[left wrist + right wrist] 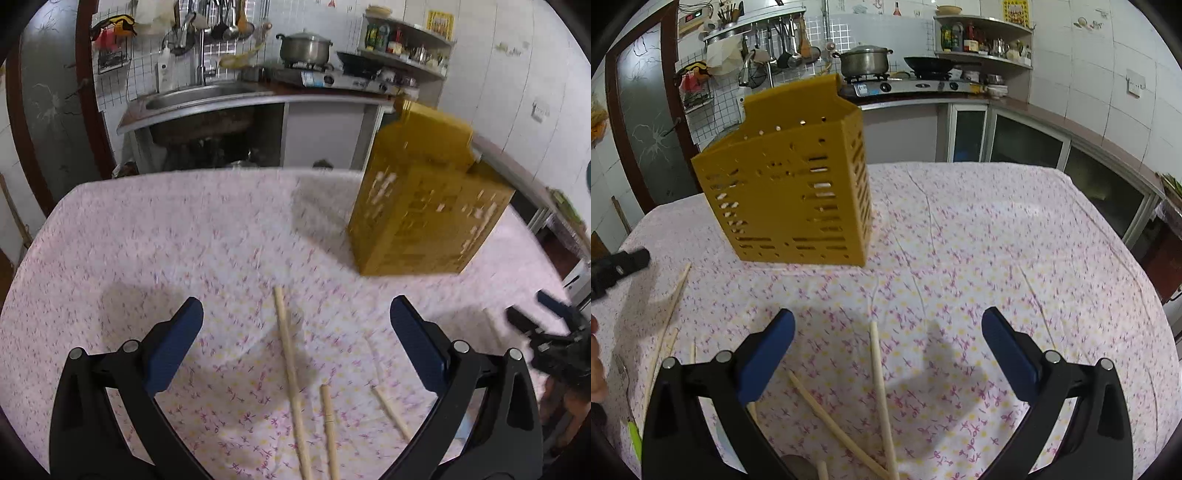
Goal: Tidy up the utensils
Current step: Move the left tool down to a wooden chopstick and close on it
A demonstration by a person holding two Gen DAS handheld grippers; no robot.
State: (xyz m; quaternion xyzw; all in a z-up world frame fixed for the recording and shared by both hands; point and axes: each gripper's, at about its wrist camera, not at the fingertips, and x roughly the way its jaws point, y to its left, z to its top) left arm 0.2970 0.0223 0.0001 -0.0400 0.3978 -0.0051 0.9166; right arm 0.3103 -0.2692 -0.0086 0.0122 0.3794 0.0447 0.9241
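A yellow perforated utensil holder [424, 206] stands upright on the floral tablecloth; it also shows in the right wrist view [790, 199]. Several wooden chopsticks lie loose on the cloth, one long chopstick [290, 373] between the left gripper's fingers, others to its right. In the right wrist view a chopstick [881, 391] lies between the fingers, with more to the left. My left gripper [295, 321] is open and empty above the chopsticks. My right gripper [888, 328] is open and empty. The right gripper also shows at the left wrist view's right edge [554, 332].
A fork with a green handle [628, 402] lies at the table's left edge. The table [1034, 258] carries a pink floral cloth. Behind it stand a sink [199, 96], a stove with a pot [304, 48], and shelves.
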